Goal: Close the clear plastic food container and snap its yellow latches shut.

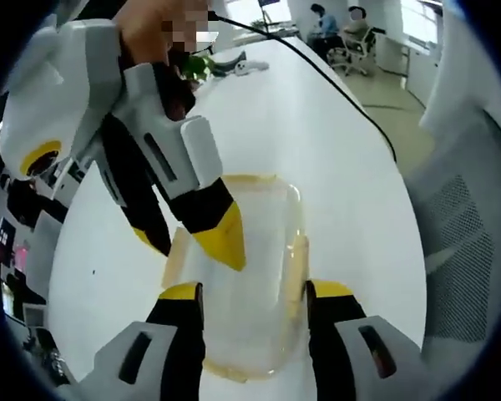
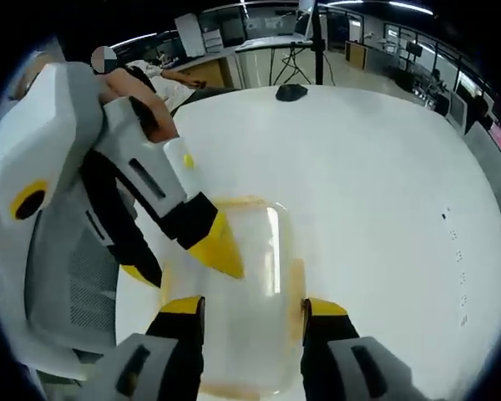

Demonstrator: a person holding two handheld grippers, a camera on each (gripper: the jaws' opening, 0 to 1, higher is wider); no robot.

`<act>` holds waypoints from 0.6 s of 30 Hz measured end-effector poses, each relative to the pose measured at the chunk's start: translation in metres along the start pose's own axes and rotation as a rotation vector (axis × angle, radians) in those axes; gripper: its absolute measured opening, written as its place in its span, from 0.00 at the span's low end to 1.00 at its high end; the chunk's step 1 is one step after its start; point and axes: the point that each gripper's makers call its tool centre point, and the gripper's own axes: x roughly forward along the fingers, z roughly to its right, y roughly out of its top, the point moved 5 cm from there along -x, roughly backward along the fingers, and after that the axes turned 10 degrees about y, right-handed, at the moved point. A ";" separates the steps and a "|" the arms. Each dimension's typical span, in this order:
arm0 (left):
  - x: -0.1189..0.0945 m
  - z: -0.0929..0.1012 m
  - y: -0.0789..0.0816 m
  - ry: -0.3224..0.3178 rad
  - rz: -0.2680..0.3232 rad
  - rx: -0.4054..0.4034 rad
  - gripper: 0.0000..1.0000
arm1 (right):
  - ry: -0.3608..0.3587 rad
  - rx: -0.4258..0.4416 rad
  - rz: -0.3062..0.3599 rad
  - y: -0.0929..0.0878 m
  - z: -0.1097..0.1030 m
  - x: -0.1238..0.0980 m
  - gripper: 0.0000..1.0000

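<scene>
Lying flat on the white table [image 1: 317, 134] is the clear plastic food container [image 1: 242, 276], lid on, its yellow latches [image 1: 297, 267] running along the long sides. In the left gripper view, the left gripper [image 1: 255, 296] stands with its jaws spread, one to either side of the container's near end, the right-hand jaw just beside a latch; contact cannot be told. The right gripper [image 1: 196, 242] comes in from the upper left, its yellow tips apart, one tip over the lid, the other at the container's left edge. In the right gripper view, the right gripper [image 2: 252, 307] likewise straddles the container [image 2: 238, 284] with jaws spread, and the left gripper [image 2: 188, 263] reaches in from the left, one tip on or just above the lid. A black cable [image 1: 334, 75] crosses the table; a grey mesh chair [image 1: 459, 225] stands beside it.
</scene>
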 end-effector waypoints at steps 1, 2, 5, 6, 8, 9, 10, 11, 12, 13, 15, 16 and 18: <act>0.001 0.000 0.000 0.005 -0.002 0.017 0.48 | 0.004 0.001 -0.004 0.000 0.000 0.000 0.44; 0.001 0.001 0.000 0.006 -0.005 0.026 0.48 | 0.006 0.002 -0.008 0.001 0.001 0.000 0.44; 0.000 -0.001 0.000 0.009 -0.007 0.011 0.47 | 0.008 0.011 -0.014 0.002 0.003 -0.001 0.41; 0.000 -0.001 -0.001 0.011 -0.007 0.011 0.47 | 0.013 0.014 -0.019 0.001 0.003 0.000 0.40; 0.001 -0.001 -0.001 0.012 -0.007 0.003 0.46 | 0.027 0.017 -0.029 0.002 0.004 0.001 0.39; 0.001 -0.001 -0.001 0.016 -0.011 -0.002 0.46 | 0.025 0.022 -0.036 0.003 0.006 0.000 0.37; 0.002 -0.001 -0.001 0.015 -0.012 -0.002 0.45 | 0.022 0.029 -0.036 0.004 0.008 -0.001 0.35; 0.003 -0.002 -0.001 0.021 -0.015 -0.004 0.45 | 0.033 0.034 -0.039 0.003 0.008 0.000 0.33; 0.003 -0.001 -0.001 0.026 -0.020 -0.011 0.44 | 0.032 0.041 -0.045 0.004 0.011 -0.001 0.31; 0.003 -0.002 -0.001 0.027 -0.022 -0.015 0.44 | 0.038 0.061 -0.047 0.004 0.010 -0.001 0.29; 0.004 -0.006 -0.008 0.056 -0.051 -0.025 0.41 | 0.030 0.073 -0.053 0.008 0.015 -0.001 0.24; 0.008 -0.005 -0.007 0.042 -0.031 -0.033 0.41 | 0.036 0.076 -0.076 0.007 0.014 -0.002 0.24; 0.009 -0.004 -0.008 0.044 -0.028 -0.037 0.41 | 0.051 0.085 -0.081 0.006 0.015 -0.001 0.23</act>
